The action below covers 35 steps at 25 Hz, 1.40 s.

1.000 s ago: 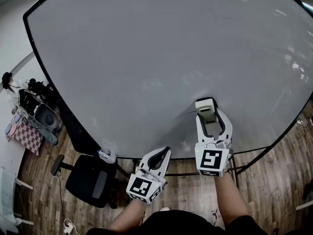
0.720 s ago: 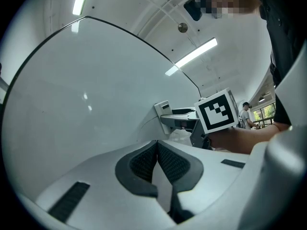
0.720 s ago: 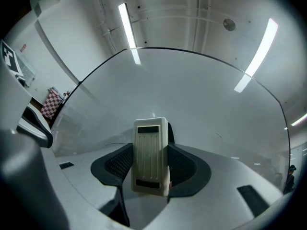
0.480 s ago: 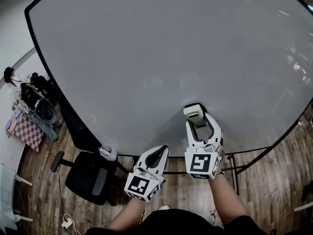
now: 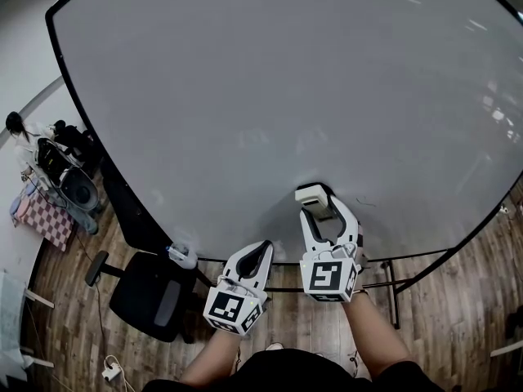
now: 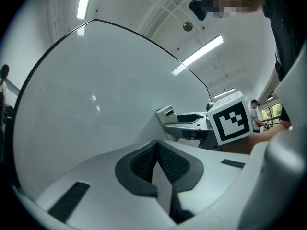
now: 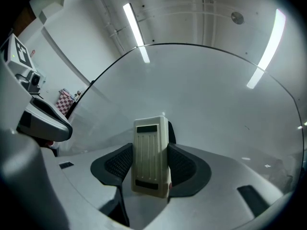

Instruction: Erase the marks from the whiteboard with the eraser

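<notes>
View from above of a person facing a large whiteboard with a dark frame, a gripper in each hand. The board fills most of the picture and looks almost blank.

The right gripper is raised to the lower middle of the board. Its jaws pinch a cream, ribbed eraser by its two long sides, one dark pad on each. The eraser stands upright between the jaws, and its far end appears to touch the board. In the right gripper view a tiny dark fleck sits on the board to the right of the eraser.

The left gripper is held lower, just beside the right one, below the board's bottom edge. Its jaws are pressed together, pad against pad, with nothing between them.

Under the board are a thin black stand and a wood floor. A black office chair stands at lower left. Farther left are a checked cloth and a second person, well apart from the board.
</notes>
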### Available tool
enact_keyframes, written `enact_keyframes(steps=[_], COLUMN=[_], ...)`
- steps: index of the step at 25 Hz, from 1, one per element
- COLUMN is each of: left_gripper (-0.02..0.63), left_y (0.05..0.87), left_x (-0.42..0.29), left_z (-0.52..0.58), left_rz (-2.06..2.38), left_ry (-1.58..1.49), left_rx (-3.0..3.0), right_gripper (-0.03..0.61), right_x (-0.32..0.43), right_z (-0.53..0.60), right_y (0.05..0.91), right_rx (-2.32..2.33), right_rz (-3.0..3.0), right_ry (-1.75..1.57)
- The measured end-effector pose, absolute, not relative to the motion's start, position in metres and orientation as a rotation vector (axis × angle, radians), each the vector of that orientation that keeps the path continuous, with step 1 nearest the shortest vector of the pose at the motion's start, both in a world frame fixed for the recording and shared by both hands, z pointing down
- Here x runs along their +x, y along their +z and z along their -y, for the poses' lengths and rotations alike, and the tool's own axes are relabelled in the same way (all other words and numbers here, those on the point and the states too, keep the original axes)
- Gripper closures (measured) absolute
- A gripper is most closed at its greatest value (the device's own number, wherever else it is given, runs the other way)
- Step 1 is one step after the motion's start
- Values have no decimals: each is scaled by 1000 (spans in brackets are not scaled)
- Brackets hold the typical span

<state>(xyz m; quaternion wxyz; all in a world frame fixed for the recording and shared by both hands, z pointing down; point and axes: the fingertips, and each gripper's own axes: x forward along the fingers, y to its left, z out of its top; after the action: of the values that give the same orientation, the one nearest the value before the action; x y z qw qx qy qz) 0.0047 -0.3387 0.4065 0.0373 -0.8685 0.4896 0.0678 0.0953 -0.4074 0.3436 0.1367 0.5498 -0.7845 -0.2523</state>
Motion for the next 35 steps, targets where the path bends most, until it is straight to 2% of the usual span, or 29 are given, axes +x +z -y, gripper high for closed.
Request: enact_keyframes(steps=[21, 24, 32, 35], left_gripper=[594, 594, 594, 594], left_y=[410, 410, 403, 401], left_x=[-27, -22, 2, 6], left_z=[340, 339, 345, 342], left_rz=[-1604, -1598, -1560, -1529], left_ry=[221, 224, 214, 224], left_rx=[-2622, -2622, -2641, -2649], right_gripper=[325, 324, 324, 324], right_x=[31, 55, 200, 229], right_z=[401, 396, 399, 398], right_y=[416, 399, 293, 260], right_rx=[1336, 1417, 1822, 1899], right_rz=[2294, 2283, 2053, 1957], right_ry=[-675, -687, -866, -953])
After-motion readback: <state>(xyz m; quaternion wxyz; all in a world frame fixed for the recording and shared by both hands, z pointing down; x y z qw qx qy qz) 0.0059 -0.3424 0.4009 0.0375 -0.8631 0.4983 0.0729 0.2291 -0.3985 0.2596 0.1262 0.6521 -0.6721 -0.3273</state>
